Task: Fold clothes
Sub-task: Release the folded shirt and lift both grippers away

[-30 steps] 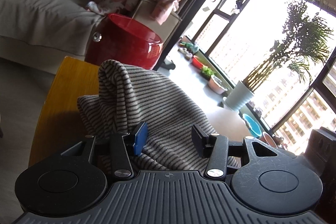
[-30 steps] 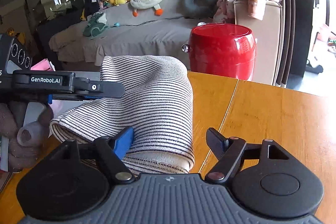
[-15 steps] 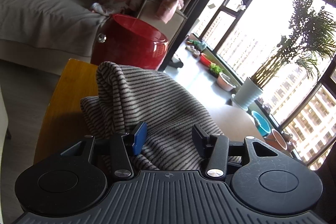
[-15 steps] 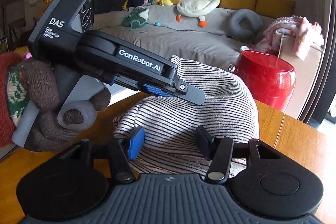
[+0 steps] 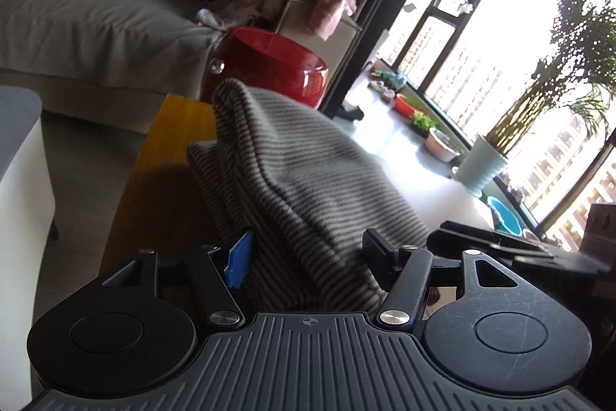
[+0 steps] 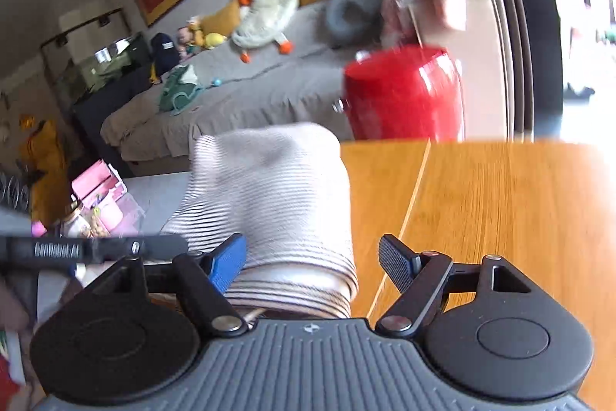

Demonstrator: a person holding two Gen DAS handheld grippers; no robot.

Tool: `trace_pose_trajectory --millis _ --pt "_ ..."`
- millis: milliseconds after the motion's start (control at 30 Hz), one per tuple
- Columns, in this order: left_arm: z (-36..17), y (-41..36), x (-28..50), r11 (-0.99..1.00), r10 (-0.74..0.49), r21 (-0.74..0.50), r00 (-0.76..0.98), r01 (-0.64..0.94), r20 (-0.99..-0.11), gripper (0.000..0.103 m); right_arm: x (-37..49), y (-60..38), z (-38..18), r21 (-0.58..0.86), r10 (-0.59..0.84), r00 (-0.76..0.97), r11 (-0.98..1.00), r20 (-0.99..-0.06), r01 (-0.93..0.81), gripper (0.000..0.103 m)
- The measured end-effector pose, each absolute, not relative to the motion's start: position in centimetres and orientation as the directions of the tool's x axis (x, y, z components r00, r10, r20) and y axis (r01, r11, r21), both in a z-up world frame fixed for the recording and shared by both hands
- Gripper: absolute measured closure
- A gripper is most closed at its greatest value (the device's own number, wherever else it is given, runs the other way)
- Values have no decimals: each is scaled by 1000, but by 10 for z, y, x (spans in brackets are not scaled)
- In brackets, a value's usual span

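Note:
A folded grey-and-white striped garment [image 5: 308, 172] lies bunched on the wooden table [image 5: 173, 126]. In the left wrist view its near end fills the gap of my left gripper [image 5: 310, 253], whose jaws are opening around it. In the right wrist view the garment [image 6: 269, 180] sits at the table's [image 6: 481, 210] left edge. My right gripper [image 6: 312, 262] is also opening: its blue pad touches the cloth and its black pad stands clear of it. The left gripper [image 6: 96, 249] shows at the left of that view, and the right gripper [image 5: 519, 249] at the right of the left wrist view.
A red bin [image 6: 404, 91] stands just past the table's far edge, before a grey sofa [image 6: 250, 103] with soft toys. A white cabinet [image 5: 19, 180] is at the left. A pink box [image 6: 100, 195] sits beside the table. Potted plants [image 5: 481, 168] line the window.
Both pairs of jaws have spread wider than half a second ago. The right view has swung right and rolled. The left gripper, which lay across the garment's top, now sits low at the left.

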State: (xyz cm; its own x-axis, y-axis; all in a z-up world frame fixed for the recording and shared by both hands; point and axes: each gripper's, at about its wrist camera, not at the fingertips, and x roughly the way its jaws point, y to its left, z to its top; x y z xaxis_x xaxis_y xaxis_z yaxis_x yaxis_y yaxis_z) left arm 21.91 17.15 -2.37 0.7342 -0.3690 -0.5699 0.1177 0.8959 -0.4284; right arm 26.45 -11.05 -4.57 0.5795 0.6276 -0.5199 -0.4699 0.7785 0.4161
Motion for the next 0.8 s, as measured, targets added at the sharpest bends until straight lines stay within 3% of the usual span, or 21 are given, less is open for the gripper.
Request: trace_pose_trajectory --millis 100,233,367,467,633,800 --pt "-36 174 219 877 -395 -470 709 101 -584 38 276 -110 -56 541 697 502 716 -512 -441 27" --pt "-39 174 223 870 -413 -480 703 114 -579 39 266 -107 -32 490 725 530 688 -440 -535 38" --pt "-46 172 226 867 -419 -484 701 120 -577 35 273 -104 -42 407 636 540 770 -551 -491 41" --pt "-48 169 225 874 -411 -469 706 125 -577 33 273 -114 -57 473 655 517 756 -552 -452 41" --pt "-46 164 221 883 -390 -457 714 110 -581 32 263 -105 -54 333 590 583 804 -559 -494 25" --pt "-43 159 209 893 -349 -445 727 66 -592 31 249 -104 -47 284 558 622 825 -549 -489 20"
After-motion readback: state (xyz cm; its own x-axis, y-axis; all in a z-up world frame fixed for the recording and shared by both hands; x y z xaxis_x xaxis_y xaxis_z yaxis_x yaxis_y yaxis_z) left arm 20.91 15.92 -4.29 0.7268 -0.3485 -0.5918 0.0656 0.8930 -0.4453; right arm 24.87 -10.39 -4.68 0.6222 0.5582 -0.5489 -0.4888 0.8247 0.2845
